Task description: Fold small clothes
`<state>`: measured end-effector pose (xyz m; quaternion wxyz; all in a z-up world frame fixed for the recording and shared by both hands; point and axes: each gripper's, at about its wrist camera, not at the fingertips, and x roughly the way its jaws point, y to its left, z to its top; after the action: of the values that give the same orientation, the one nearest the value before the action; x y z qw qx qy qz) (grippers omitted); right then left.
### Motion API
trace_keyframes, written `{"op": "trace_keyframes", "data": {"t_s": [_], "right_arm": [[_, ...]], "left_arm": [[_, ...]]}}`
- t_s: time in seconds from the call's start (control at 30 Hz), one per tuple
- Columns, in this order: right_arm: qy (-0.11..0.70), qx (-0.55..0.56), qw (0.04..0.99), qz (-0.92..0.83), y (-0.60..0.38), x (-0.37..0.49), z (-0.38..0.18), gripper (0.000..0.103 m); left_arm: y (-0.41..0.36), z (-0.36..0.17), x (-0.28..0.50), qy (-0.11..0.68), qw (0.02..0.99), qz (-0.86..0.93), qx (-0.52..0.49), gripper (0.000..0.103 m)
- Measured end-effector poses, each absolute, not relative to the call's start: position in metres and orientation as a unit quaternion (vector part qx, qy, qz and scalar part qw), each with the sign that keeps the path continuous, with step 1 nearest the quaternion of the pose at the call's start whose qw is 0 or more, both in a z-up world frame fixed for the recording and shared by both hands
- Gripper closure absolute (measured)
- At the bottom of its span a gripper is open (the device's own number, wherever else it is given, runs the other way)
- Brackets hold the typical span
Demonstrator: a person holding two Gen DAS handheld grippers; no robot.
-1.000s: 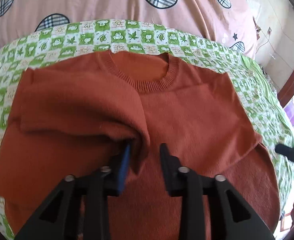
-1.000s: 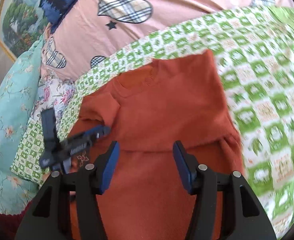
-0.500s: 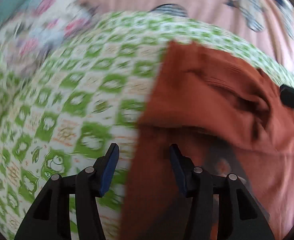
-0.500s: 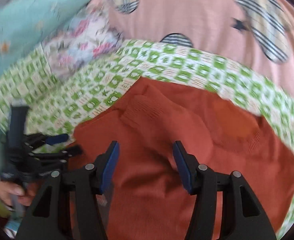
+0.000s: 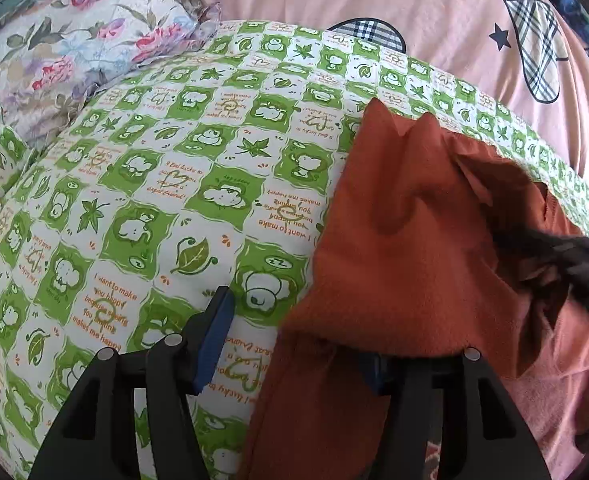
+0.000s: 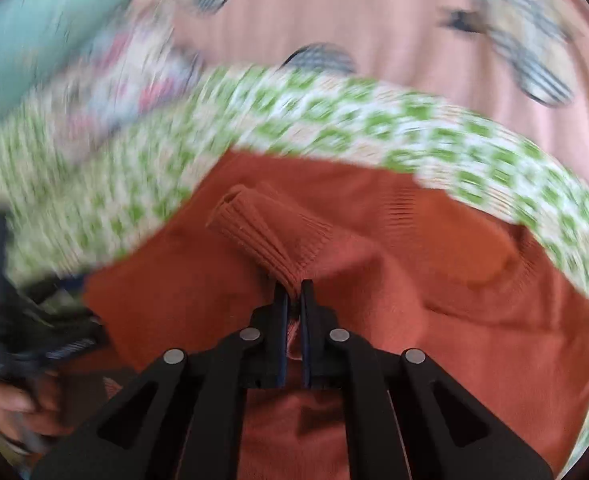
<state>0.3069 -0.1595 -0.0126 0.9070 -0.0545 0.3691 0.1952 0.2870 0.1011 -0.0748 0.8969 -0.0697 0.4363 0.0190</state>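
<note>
Fold partly made: the rust-orange sweater [image 5: 406, 248] lies at the right of the frame on the green-checked quilt [image 5: 166, 184], one side lifted, final folds judged outstanding. The right gripper [image 6: 293, 292] has its fingers nearly together, pinching the ribbed cuff [image 6: 262, 232]. The left gripper [image 5: 294, 344] has its fingers wide apart, one under the sweater's edge, gripping nothing.

The right-wrist view is smeared by motion, so the green checked blanket [image 6: 334, 116] shows no readable print. In the left-wrist view, the rust sweater [image 5: 406, 240] hides the left gripper's [image 5: 294, 344] right finger and runs off the bottom edge.
</note>
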Motion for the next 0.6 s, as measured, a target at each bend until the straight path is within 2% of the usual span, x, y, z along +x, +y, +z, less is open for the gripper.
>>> {"op": "trace_keyframes", "data": {"t_s": [0.13, 0.3, 0.4, 0.6], "right_arm": [[0.347, 0.090, 0.920, 0.158, -0.252, 0.277, 0.008, 0.097], [0.374, 0.195, 0.901, 0.103, -0.336, 0.260, -0.028, 0.097], [0.383, 0.223, 0.892, 0.085, -0.359, 0.247, -0.048, 0.097], [0.373, 0.224, 0.897, 0.076, -0.366, 0.237, -0.045, 0.097]], "left_arm": [[0.102, -0.075, 0.283, 0.431, 0.900, 0.020, -0.069, 0.046], [0.101, -0.076, 0.279, 0.427, 0.901, 0.024, -0.071, 0.045], [0.103, -0.076, 0.276, 0.424, 0.902, 0.022, -0.077, 0.045], [0.110, -0.075, 0.268, 0.412, 0.905, 0.019, -0.102, 0.044]]}}
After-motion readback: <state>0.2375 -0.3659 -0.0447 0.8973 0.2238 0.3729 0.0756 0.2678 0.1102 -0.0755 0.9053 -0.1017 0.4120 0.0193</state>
